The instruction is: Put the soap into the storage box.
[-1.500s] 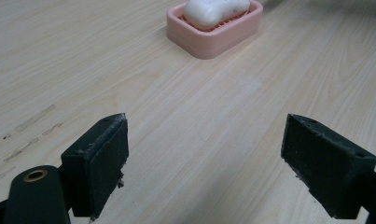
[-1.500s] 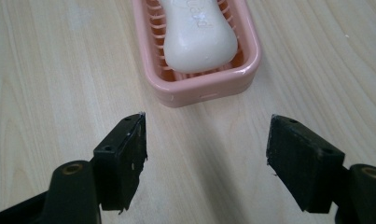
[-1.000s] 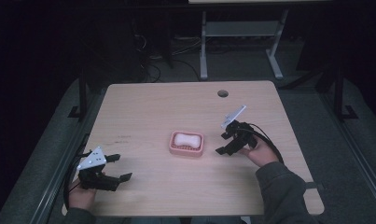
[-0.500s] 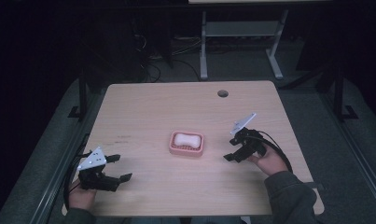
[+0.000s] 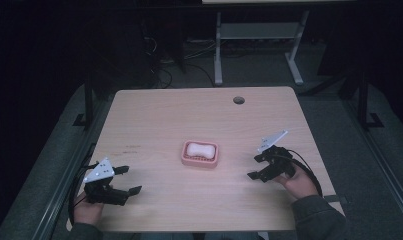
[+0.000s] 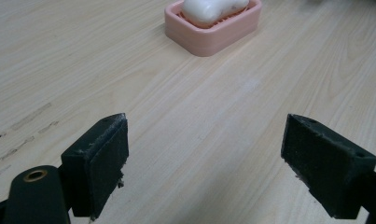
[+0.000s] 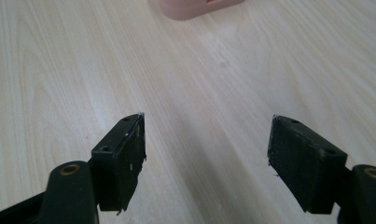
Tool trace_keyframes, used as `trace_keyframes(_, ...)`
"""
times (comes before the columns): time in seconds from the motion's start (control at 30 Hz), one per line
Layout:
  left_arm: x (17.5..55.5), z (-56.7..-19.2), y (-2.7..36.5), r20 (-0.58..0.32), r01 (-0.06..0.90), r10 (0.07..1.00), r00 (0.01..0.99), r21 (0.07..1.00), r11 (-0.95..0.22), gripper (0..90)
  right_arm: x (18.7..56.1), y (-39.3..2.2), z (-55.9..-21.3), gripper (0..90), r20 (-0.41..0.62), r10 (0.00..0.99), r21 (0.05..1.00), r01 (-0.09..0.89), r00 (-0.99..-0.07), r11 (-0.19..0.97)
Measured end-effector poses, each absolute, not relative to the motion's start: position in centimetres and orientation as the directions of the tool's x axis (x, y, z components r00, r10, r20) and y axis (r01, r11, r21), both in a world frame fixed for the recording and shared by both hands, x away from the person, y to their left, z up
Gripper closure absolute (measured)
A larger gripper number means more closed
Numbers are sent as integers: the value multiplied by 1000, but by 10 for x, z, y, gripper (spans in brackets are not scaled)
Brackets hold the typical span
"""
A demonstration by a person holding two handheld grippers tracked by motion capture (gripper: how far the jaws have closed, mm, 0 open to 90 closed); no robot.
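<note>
Pink soap dish (image 5: 200, 154) holding white soap (image 5: 199, 149), desk (image 5: 189, 112) centre. Left claw (image 5: 128, 180) near-left, right claw (image 5: 255, 166) near-right: both wide open, empty.

**Surfaces and finishes**

We see a pale wood-grain laminate table (image 5: 154, 115), matt and lightly scuffed. We note a pink matt plastic ribbed soap dish (image 6: 212, 35) and a smooth, glossy white soap bar (image 6: 209, 9). Black gripper pads (image 6: 99, 163) look rough and frayed.
</note>
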State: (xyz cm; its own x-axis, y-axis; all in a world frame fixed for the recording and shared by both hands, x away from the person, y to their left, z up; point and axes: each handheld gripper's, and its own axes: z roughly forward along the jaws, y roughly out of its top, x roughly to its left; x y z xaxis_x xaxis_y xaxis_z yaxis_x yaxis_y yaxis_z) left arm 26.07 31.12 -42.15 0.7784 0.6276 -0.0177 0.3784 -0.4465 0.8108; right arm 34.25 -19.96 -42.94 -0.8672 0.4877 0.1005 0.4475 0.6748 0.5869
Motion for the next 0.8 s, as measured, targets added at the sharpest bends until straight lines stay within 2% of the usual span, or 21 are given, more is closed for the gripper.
trace_keyframes(0.8, 261, -423, 307, -19, 377, 619, 785, 807, -454, 148, 305, -223, -446, 257, 95, 530, 625, 465, -843, 627)
